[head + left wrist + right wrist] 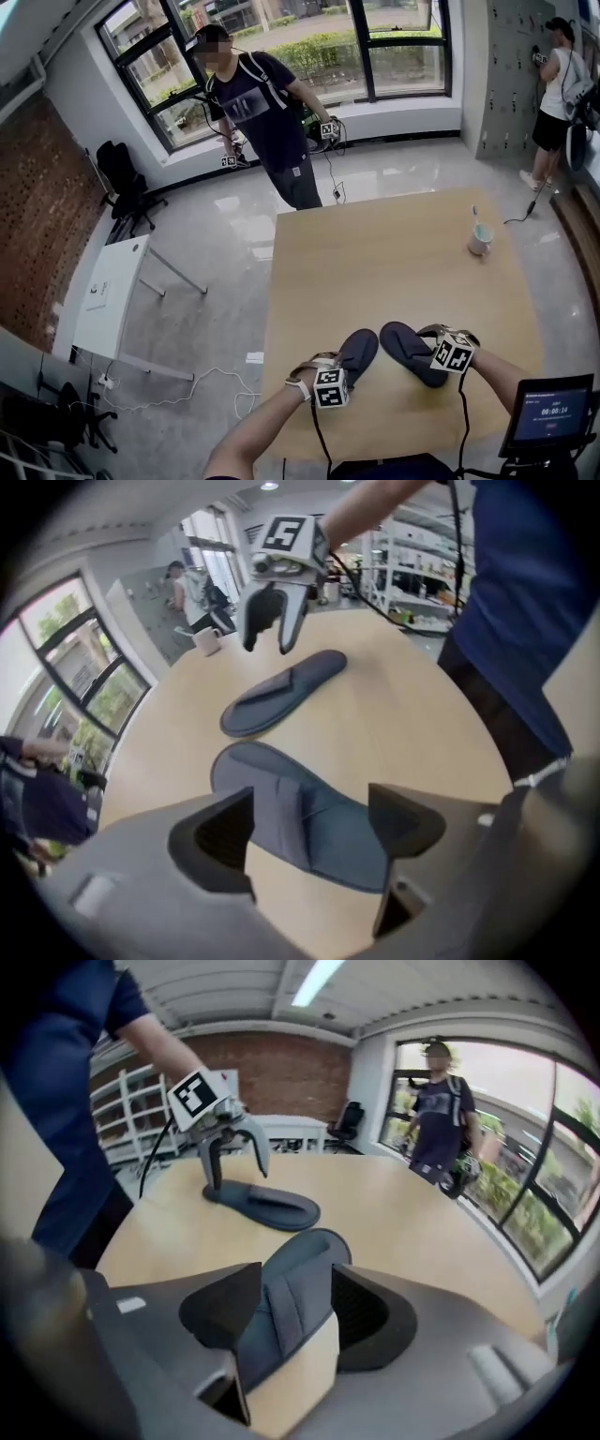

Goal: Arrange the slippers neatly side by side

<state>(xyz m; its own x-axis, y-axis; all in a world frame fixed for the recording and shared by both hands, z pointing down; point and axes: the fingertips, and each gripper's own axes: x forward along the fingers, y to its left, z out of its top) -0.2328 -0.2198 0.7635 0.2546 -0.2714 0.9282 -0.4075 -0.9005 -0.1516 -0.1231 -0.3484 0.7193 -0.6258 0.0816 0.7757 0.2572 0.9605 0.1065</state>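
Two dark blue slippers lie flat on the wooden table [375, 253] near its front edge, far ends close together and near ends spread apart. The left slipper [361, 349] [328, 836] [267, 1206] shows between and beneath the spread jaws of my left gripper [342, 367] [309, 832] [234, 1171], which stands over its near end. My right gripper [436, 349] [295, 1312] [265, 647] hangs over the near end of the right slipper [405, 345] [281, 691] [300, 1279], jaws apart, pads not pressing on it.
A white cup [480, 239] stands at the table's far right. A person [267, 112] with grippers stands beyond the far edge, and another person [562, 84] is at the back right. A small screen [551, 412] sits at lower right, a white table [108, 295] on the left.
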